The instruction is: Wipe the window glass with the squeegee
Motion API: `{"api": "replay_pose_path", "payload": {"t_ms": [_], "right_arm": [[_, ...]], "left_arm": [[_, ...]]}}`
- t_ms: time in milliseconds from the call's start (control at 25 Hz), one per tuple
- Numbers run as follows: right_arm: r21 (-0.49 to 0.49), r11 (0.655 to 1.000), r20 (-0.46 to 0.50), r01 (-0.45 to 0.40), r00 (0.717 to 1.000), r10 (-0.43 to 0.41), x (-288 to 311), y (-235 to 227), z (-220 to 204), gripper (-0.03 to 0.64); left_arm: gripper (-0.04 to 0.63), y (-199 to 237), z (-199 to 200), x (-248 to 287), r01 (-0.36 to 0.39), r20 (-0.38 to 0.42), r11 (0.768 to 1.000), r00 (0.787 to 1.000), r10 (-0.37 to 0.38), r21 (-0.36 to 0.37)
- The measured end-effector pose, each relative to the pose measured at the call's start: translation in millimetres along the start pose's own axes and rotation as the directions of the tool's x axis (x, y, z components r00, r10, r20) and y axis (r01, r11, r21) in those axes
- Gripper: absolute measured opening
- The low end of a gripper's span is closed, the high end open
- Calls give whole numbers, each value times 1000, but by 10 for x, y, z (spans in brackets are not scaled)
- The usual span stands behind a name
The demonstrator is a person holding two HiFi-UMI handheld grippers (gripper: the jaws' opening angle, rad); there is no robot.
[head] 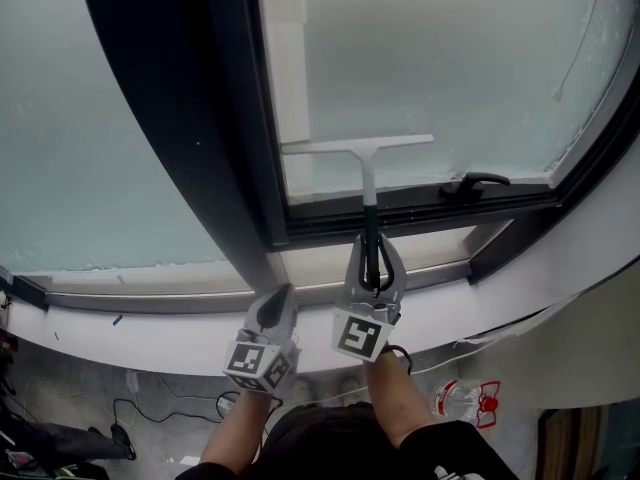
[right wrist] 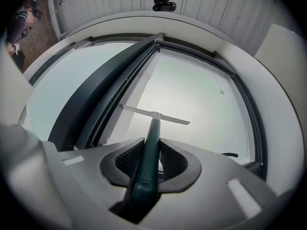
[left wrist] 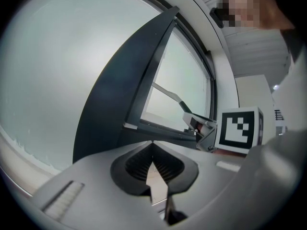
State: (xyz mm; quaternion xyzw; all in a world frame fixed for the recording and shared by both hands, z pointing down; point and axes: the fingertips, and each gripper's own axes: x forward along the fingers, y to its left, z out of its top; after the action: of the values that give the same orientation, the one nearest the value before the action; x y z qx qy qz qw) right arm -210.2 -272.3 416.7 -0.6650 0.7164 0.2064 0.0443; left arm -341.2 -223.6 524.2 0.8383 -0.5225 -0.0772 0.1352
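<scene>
The left gripper (head: 280,300), fingers closed empty, sits beside the right gripper (head: 376,260), whose fingers grip the squeegee (head: 367,150) on the window glass (head: 450,58).

I count one squeegee (head: 365,158), two grippers, left (head: 275,303) and right (head: 374,258), two glass panes (head: 440,58), one window handle (head: 478,182) and one plastic bottle (head: 462,401).

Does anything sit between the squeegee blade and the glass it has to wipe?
Nothing visible does. The right gripper is shut on the squeegee, whose blade lies across the lower window glass. The black window handle sits to the blade's right, on the bottom frame, apart from it.
</scene>
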Motion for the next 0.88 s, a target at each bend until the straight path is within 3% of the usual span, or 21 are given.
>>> {"api": "replay_pose_path", "payload": {"t_ms": [360,880], "right_arm": [[3,1000,-21,18,1000,-18,-50,73,-107,98],[-69,998,-127,13,992,-22,-203,173,-464,98]], "left_arm": [[-2,60,-83,44,37,-26,999,999,-36,38],[-2,104,-298,92,98,-90,995,991,-96,26]]}}
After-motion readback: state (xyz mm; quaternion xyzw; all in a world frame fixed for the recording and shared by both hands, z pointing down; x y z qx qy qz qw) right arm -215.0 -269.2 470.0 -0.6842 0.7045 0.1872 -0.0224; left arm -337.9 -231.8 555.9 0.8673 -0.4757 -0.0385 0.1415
